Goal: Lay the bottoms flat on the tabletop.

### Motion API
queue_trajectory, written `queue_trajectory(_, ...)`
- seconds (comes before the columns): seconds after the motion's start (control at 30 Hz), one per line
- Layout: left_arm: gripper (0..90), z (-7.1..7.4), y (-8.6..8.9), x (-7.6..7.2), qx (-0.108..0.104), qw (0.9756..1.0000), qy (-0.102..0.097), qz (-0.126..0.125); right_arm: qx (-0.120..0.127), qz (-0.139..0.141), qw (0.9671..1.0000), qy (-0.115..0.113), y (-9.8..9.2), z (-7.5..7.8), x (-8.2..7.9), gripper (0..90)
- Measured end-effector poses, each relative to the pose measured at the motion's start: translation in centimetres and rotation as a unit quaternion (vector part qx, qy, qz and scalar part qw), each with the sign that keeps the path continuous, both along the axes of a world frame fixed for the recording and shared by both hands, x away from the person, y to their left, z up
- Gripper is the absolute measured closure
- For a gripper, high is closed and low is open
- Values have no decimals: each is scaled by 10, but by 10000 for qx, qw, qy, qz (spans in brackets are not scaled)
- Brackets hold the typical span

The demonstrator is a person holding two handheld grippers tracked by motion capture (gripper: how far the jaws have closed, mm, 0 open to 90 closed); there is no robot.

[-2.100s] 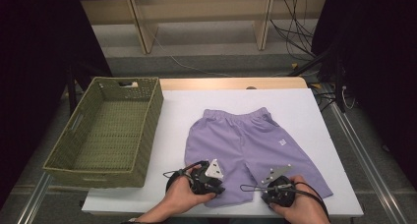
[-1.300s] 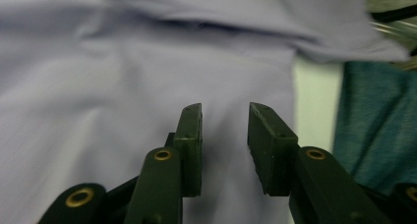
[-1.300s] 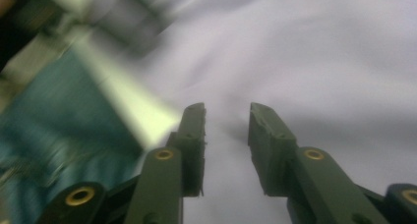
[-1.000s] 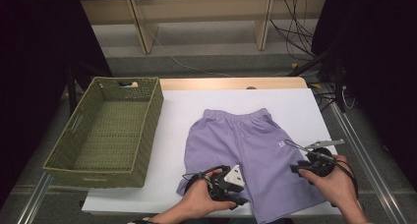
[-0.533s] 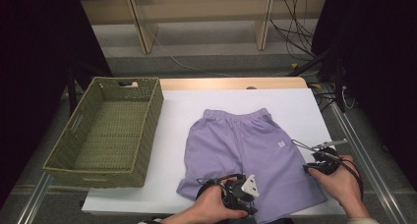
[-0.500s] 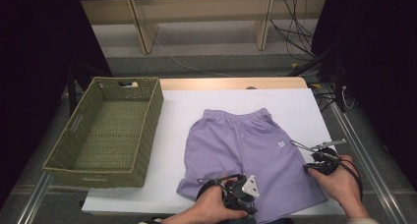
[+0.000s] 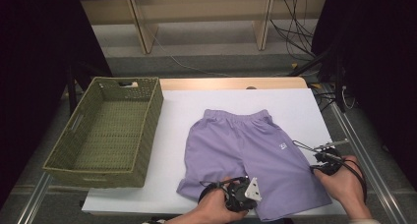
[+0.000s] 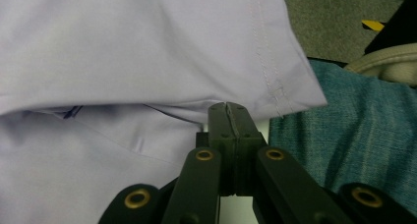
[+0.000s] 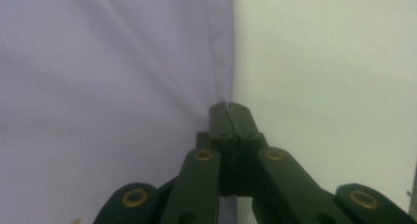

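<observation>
Shorts (image 7: 251, 157), lilac, elastic waist: flat on white table (image 7: 187, 106), centre-right of high view, waistband toward top of frame, small logo patch on the leg at frame right.
Left gripper (image 8: 229, 107): bottom centre of high view, at lower hem of shorts; jaws have just been closing, now pinched tight on hem fabric, a fold of cloth caught at the tips.
Right gripper (image 9: 229, 107): lower right of high view, at outer side seam; jaws have just been closing, now clamped on seam edge w/ bare table beside it.
Basket (image 7: 105, 130), woven, olive: left half of high view, well apart from shorts.
Step, est.: both grips just set on one leg's edges, prob. start of a fold. Next move needs both hands lifting together, keeping cloth taut, carrying that leg across toward frame left w/o dragging the rest.
Hard to make out: how many cloth layers each pinch holds; bottom hem partly behind left hand (image 7: 211, 211); denim at right of left gripper view, cropped.
</observation>
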State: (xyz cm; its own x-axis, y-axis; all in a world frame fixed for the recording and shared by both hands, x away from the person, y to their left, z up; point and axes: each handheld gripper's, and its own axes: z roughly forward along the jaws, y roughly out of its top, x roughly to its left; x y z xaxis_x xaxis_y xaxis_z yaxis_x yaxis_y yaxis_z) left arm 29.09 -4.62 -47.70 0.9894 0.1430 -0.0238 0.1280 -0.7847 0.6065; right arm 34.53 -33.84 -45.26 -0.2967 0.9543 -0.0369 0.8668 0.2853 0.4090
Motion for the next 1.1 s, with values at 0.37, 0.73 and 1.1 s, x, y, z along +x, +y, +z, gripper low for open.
queue_trajectory(0.37, 895, 3, 4, -3, 14, 10000, 39, -90, -33, -101, 9996, 266, -4, 2, -5, 899)
queue_trajectory(0.73, 804, 20, 32, 14, -389, 9987, -229, 254, 242, 166, 9949, -961, 6, 16, 15, 601)
queue_trajectory(1.1, 590, 26, 75, 26, -636, 9932, -249, 945, 633, 323, 9868, -1452, 27, 16, 71, 537)
